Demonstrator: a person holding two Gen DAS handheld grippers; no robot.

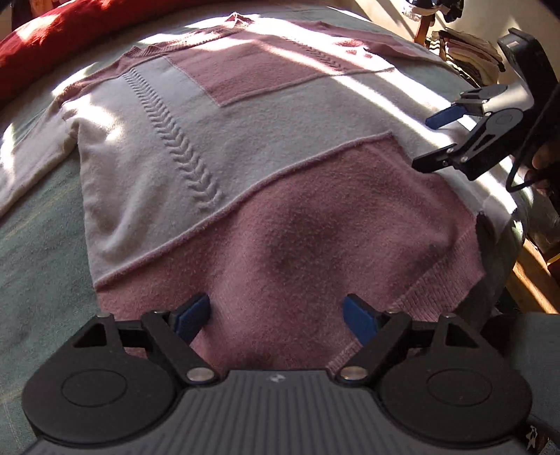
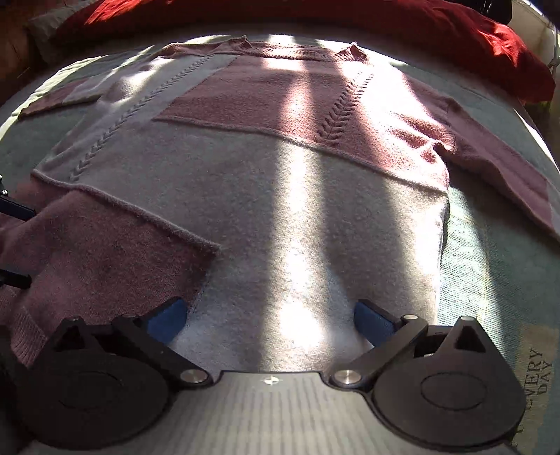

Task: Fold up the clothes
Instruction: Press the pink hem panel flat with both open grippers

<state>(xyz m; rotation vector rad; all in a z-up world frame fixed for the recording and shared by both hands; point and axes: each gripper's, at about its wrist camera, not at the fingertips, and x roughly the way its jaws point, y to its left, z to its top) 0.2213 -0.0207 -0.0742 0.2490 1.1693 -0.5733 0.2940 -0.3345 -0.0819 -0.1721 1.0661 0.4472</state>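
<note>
Jaws, left: my left gripper point(image 1: 276, 316) hangs released, its blue pads point(image 1: 190, 316) spread wide over the pink hem panel, nothing between them.
Jaws, right: my right gripper point(image 2: 269, 320) is likewise spread, its blue fingertips point(image 2: 372, 323) apart over the pale panel near the hem, gripping nothing.
Sweater: a pink-and-cream patchwork sweater point(image 1: 224, 140) lies flat and face up on the bed point(image 1: 31, 252), hem at the near edge, neckline toward the far edge.
Bed cover: grey-green cloth under the sweater; bands of sun and shade cross it.
Left view only: my right gripper point(image 1: 441, 140) seen from the side at the right edge of the bed, fingers parted above the sweater's side seam; a dark hand point(image 1: 542, 164) holding it; wooden floor point(image 1: 532, 280) beyond the bed's right corner; a stack of folded cloth point(image 1: 465, 56) far right.
Right view only: printed lettering point(image 2: 537, 371) on the cover at the near right corner; one sleeve point(image 2: 507, 171) stretched out toward the right edge, the other sleeve point(image 2: 59, 98) lying toward the far left corner; black parts of my left gripper point(image 2: 14, 210) just at the left border.
Far edge: a red blanket point(image 2: 350, 21) bunched along it, shown in both views.
</note>
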